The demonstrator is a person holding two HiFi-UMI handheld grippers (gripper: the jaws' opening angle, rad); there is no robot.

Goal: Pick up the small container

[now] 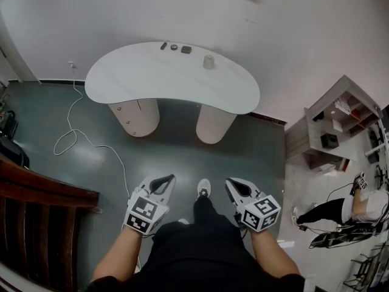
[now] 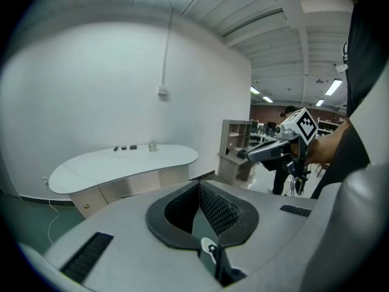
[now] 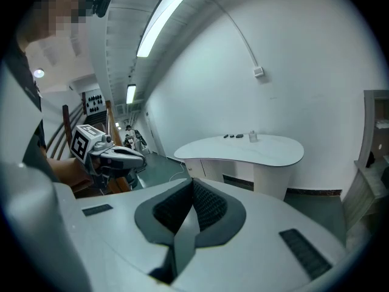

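White wall [image 1: 304, 29] and grey-green floor [image 1: 55, 108] frame a curved white bench [image 1: 152, 81] that stands on 2 round pedestals [image 1: 135, 115] in the upper half of the head view. The small container [image 1: 208, 61], pale and upright, sits on the bench near its far edge, right of centre. 3 small dark items [image 1: 174, 47] lie in a row to its left, apart from it. A white cable [image 1: 73, 135] loops over the floor at the left of the frame, and a dark wooden frame [image 1: 36, 193] fills the lower left corner. An open shelf unit [image 1: 340, 117] stands at the right edge, and below it another person [image 1: 346, 208] in dark trousers shows partly at the frame's border.

At bottom centre the wearer's forearms hold the 2 tools side by side above the floor, well apart from the bench, with a white shoe [image 1: 204, 188] between them. The left tool [image 1: 168, 180] is closed, its ribbed pads pressed together with nothing between them. The right tool [image 1: 232, 184] is closed and empty as well. Both point toward the bench, and each gripper view shows the bench and the small container far off beyond the meeting jaws. Each gripper view also catches the other tool, with its marker cube, at the side of the frame.
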